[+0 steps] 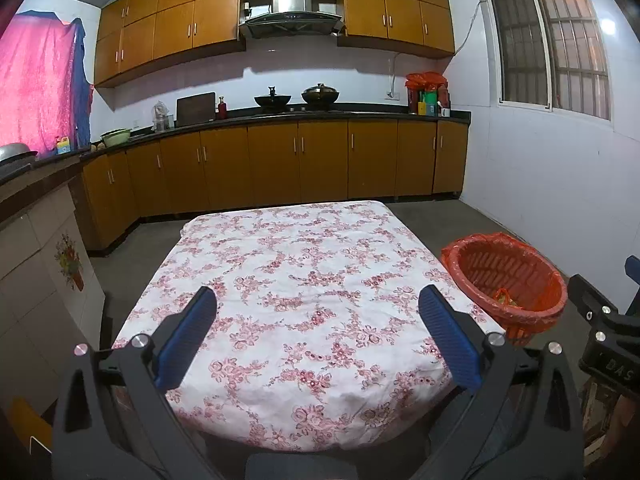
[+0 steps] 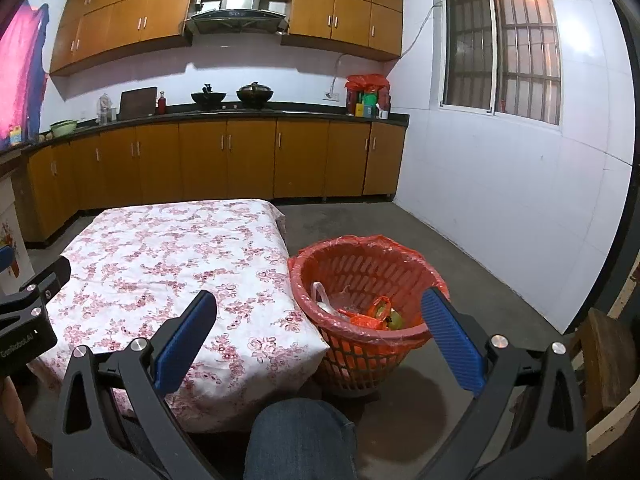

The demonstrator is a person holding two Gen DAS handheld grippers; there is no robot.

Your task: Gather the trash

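Observation:
An orange basket (image 2: 360, 276) lined with a red plastic bag stands on the floor at the table's right side; in the left wrist view the basket (image 1: 504, 276) shows at the right. Trash (image 2: 360, 312) lies inside it: clear and orange bags and a greenish item. My left gripper (image 1: 318, 300) hovers open over the near half of the flowered tablecloth (image 1: 304, 280), nothing between its blue fingers. My right gripper (image 2: 320, 304) is open too, held above the table's right corner and the basket's near rim. No loose trash shows on the cloth.
A table under the flowered cloth (image 2: 172, 256) fills the middle. Wooden cabinets and a dark counter (image 1: 300, 116) with pots run along the back wall. A person's knee in jeans (image 2: 300, 436) sits below. A wooden stool (image 2: 604, 360) stands at the right. Grey floor lies around the basket.

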